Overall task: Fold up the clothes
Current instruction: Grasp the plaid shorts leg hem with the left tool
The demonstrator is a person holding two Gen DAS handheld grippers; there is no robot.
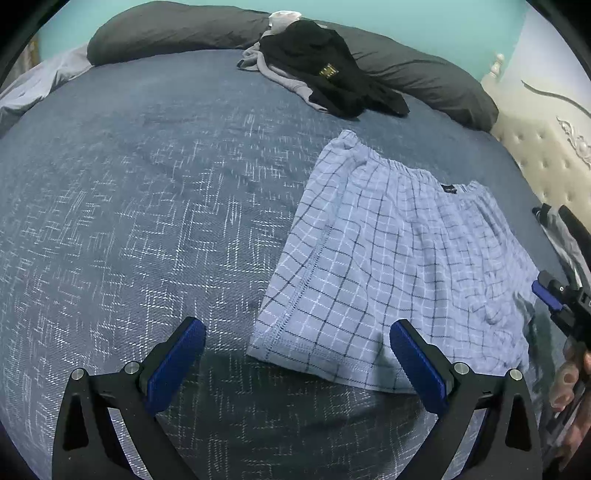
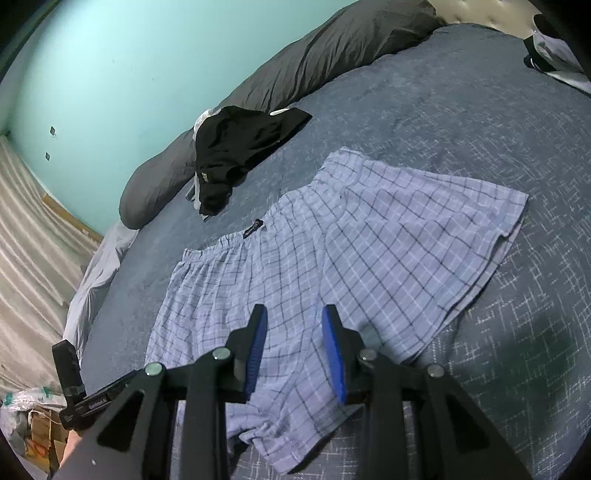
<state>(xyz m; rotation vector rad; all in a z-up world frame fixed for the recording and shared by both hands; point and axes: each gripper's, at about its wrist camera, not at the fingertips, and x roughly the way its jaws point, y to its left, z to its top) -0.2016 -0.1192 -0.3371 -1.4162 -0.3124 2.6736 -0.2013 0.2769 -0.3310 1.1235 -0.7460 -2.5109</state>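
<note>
On the bed (image 1: 147, 184), the left hand-held gripper (image 1: 297, 350) hovers wide open at the hem of the flat-lying checked shorts (image 1: 388, 258), while the right hand-held gripper (image 2: 294, 341) hangs narrowly parted, empty, above them.

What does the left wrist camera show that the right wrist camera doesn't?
Only the left wrist view shows the left hand-held gripper, open over the bedspread, and the tufted headboard. Only the right wrist view shows the right hand-held gripper above the shorts and the striped curtain. Both show the checked shorts, black garment, grey pillows and bedspread.
</note>
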